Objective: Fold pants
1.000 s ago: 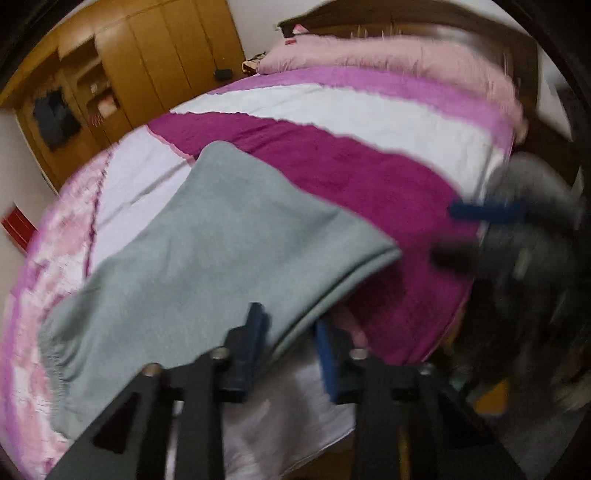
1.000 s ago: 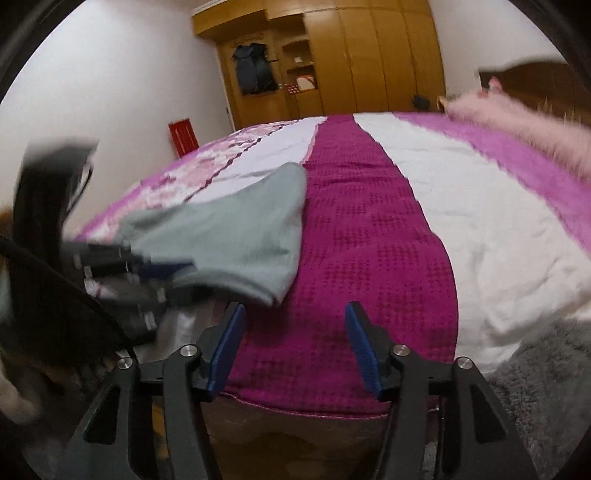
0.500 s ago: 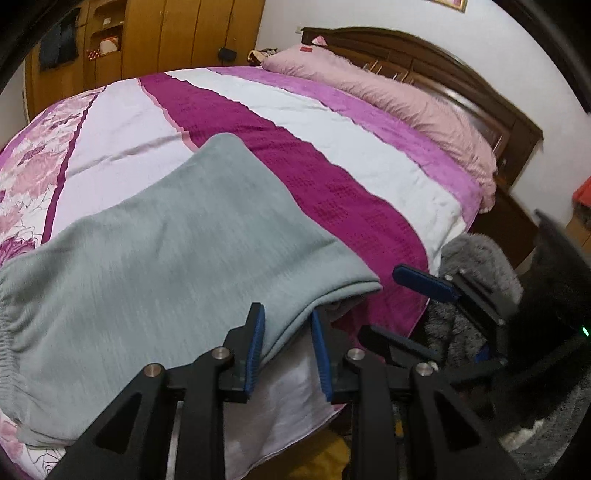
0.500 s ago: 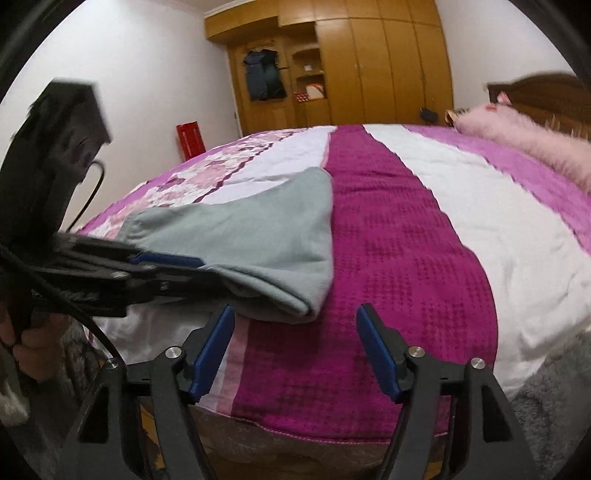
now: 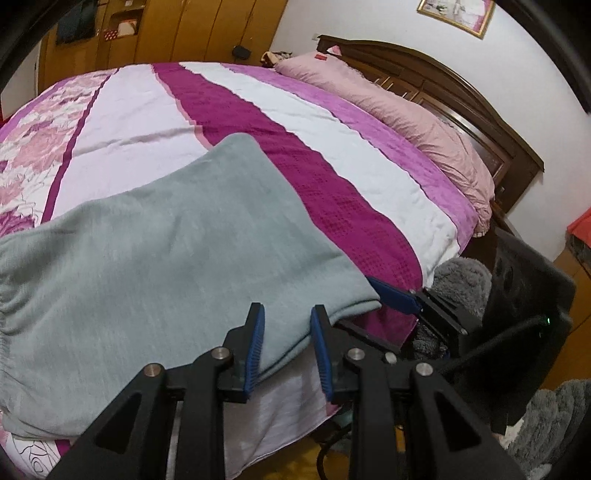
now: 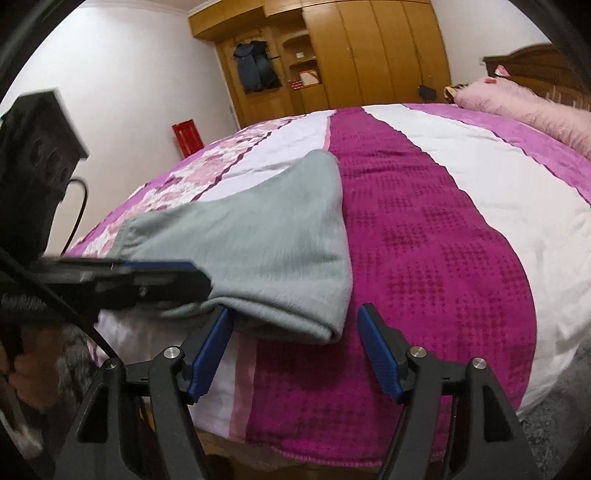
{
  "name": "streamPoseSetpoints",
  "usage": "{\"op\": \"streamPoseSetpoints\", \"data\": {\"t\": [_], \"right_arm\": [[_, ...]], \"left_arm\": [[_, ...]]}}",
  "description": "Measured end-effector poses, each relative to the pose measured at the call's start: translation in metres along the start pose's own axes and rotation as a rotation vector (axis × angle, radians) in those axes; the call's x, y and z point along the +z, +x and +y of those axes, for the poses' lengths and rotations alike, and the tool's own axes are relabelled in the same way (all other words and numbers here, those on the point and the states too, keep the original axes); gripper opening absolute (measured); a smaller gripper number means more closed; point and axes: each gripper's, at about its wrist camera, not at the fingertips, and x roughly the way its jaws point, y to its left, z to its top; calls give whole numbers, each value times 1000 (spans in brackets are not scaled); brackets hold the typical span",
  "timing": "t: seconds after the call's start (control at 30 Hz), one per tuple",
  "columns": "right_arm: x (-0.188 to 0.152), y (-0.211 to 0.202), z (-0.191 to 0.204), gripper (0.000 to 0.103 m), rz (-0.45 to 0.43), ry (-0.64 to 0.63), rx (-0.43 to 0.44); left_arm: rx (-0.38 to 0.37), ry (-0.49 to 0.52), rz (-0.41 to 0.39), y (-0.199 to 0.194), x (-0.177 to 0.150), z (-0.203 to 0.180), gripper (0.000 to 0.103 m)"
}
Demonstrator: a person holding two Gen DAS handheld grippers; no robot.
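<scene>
Left fingers (image 5: 286,343) narrow around pants (image 5: 166,266) hem, right fingers (image 6: 295,350) wide, framed picture (image 5: 456,14) left-view only

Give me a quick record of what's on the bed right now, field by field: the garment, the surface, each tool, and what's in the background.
garment: grey pants, lying folded near the bed's edge
surface: striped bedspread, magenta, white and floral
left tool: pants hem between its pads; whether they press is unclear
right tool: open, at the pants' folded corner, not gripping
background: pink pillow, wooden wardrobe
</scene>
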Motion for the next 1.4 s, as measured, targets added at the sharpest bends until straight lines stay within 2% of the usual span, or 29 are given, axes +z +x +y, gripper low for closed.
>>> {"op": "streamPoseSetpoints", "data": {"t": [0.07, 0.27, 0.4, 0.53, 0.63, 0.73, 0.83, 0.9, 1.0, 1.07, 1.1, 1.2, 1.27, 1.4], "right_arm": [[-3, -2, -1, 68, -5, -8, -29], [7, 5, -11, 69, -15, 54, -13], [8, 4, -2, 70, -21, 29, -19], [11, 19, 4, 70, 10, 71, -70], [9, 20, 8, 70, -6, 73, -117], [7, 10, 6, 70, -20, 37, -217], [-1, -3, -12, 70, 20, 87, -314], [-7, -11, -29, 75, 49, 140, -289], [-11, -14, -40, 76, 88, 171, -285], [-12, -19, -43, 76, 95, 164, -365], [-13, -21, -47, 76, 92, 168, -377], [-14, -29, -66, 76, 87, 266, -342], [-12, -37, -70, 76, 49, 298, -304], [9, -48, -48, 75, -61, 213, -155]], "left_arm": [[5, 6, -6, -2, -1, -1, 26], [10, 65, 2, -2, -9, -14, 30], [23, 70, 7, 0, -11, -15, 30], [13, 16, -17, -5, -7, -4, 30], [26, -25, -18, -6, -6, 5, 30], [50, -51, 2, -4, -8, 12, 34], [63, -68, 21, 1, -9, 16, 36], [74, -68, 27, 3, -9, 16, 36], [75, -67, 33, 4, -10, 15, 37], [88, -61, 32, 4, -10, 14, 37], [90, -63, 31, 5, -10, 15, 37], [85, -73, 33, 4, -11, 16, 37], [91, -61, 31, 3, -11, 13, 37], [76, 24, 48, 3, -19, -6, 37]]}}
